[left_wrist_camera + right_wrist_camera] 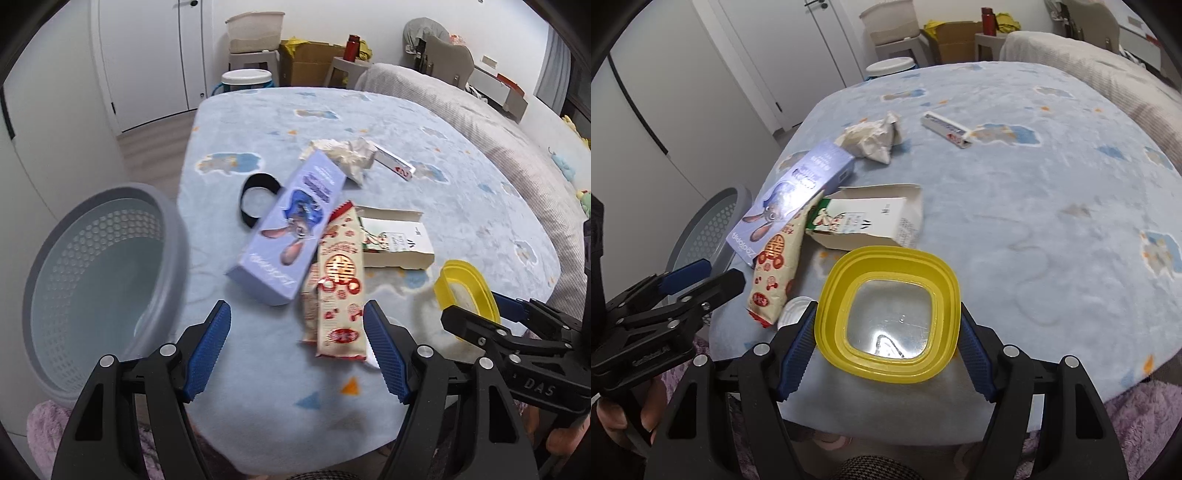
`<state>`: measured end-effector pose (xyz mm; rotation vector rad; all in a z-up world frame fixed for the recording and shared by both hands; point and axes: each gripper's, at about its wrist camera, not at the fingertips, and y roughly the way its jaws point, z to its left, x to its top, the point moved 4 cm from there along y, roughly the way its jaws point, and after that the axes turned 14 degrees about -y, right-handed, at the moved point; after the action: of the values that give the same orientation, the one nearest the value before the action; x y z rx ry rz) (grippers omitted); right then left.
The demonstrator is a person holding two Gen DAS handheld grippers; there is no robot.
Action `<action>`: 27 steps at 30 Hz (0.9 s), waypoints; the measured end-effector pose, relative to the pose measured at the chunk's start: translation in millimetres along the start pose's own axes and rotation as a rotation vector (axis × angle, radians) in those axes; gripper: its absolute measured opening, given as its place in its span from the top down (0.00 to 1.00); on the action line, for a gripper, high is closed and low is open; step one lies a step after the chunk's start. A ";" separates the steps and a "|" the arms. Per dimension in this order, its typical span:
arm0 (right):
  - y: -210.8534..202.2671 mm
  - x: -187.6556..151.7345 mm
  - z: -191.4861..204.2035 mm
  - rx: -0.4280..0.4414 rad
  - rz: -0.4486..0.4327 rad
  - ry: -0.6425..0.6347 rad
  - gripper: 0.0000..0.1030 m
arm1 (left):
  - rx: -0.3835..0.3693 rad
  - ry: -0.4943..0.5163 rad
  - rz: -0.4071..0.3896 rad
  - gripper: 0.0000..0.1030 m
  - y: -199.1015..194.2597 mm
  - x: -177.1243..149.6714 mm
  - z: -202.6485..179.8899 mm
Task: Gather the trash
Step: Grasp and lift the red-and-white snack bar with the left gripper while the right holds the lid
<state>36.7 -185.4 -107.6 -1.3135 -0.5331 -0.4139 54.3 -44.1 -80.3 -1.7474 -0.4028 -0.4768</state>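
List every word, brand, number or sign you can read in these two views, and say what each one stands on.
"DAS": on the black body of the right gripper, seen from the left wrist view.
"Zootopia": along the edge of the lavender rabbit box; its other print is too blurred.
Red double-happiness sign: on the cream snack wrapper; smaller print is unreadable.
White carton: text too small.

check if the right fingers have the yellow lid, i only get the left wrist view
Observer: Yes. The lid sits between the right fingers, and both pads touch its sides.
Operator: anything near the wrapper i can't make out
Observer: A small white disc lies on the blanket beside the near end of the wrapper, just left of the lid.
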 end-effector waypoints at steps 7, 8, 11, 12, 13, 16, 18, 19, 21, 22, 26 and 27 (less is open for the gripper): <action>-4.2 -4.5 -12.6 0.013 -0.027 0.016 0.33 | 0.020 0.024 0.017 0.31 20.3 -3.3 -19.3; -4.0 -5.1 -13.1 0.017 -0.029 0.015 0.33 | 0.024 0.026 0.020 0.31 22.9 -3.6 -20.8; -3.5 -7.7 -15.5 0.027 -0.033 0.019 0.33 | 0.040 0.028 0.020 0.34 28.3 -2.9 -23.6; -3.3 -8.2 -16.6 0.030 -0.034 0.021 0.33 | 0.044 0.030 0.018 0.36 29.6 -2.2 -23.7; -3.1 -8.7 -17.9 0.034 -0.036 0.024 0.33 | 0.050 0.033 0.018 0.39 31.3 -1.5 -24.9; -2.4 -9.4 -21.1 0.042 -0.040 0.032 0.33 | 0.060 0.035 0.021 0.43 37.0 0.4 -27.7; -2.6 -10.2 -22.3 0.046 -0.043 0.036 0.33 | 0.070 0.040 0.022 0.46 41.3 2.1 -29.8; -2.8 -10.3 -22.5 0.047 -0.043 0.037 0.33 | 0.072 0.042 0.023 0.50 43.1 2.8 -30.6; -3.8 -11.0 -22.5 0.048 -0.046 0.038 0.33 | 0.070 0.042 0.034 0.58 46.8 3.7 -32.4; -4.0 -11.2 -22.7 0.048 -0.047 0.038 0.33 | 0.071 0.039 0.037 0.58 47.9 3.8 -32.5; -4.0 -11.4 -23.1 0.047 -0.047 0.040 0.33 | 0.048 0.031 0.035 0.60 44.1 4.7 -31.7; -4.1 -11.4 -22.5 0.046 -0.047 0.039 0.33 | 0.042 0.031 0.033 0.64 41.6 4.7 -31.3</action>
<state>28.2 -208.4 -114.7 -1.2479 -0.5384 -0.4629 76.3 -83.7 -106.4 -1.7015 -0.3590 -0.4680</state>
